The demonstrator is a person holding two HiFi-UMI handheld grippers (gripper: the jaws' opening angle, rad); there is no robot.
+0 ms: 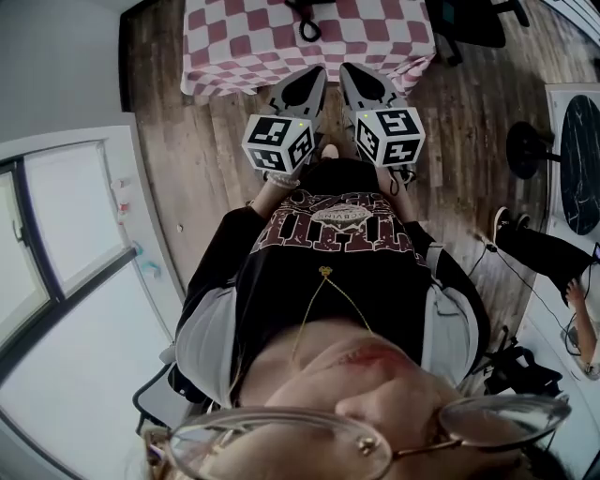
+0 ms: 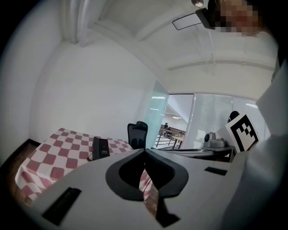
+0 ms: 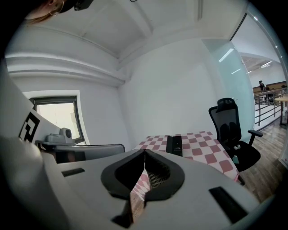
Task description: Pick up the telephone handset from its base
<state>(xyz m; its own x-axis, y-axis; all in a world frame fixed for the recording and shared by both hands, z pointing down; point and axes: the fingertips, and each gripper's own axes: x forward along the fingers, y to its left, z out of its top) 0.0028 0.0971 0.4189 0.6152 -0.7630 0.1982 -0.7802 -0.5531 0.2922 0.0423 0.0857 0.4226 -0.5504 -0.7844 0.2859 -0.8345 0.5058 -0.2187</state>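
The telephone [image 1: 305, 17] is cut off by the head view's top edge.

The left gripper [image 2: 145, 152] has its fingers [image 2: 120, 174] meeting at the tips, nothing between them. Beyond, a black telephone [image 2: 100, 148] sits on the checkered table [image 2: 54, 155], with an office chair [image 2: 137, 134] behind.

Table [image 1: 234, 56] draped in red-white checks, well beyond fingers of left gripper [image 2: 144, 151]; black telephone [image 2: 100, 148] on it, up-left of those fingers
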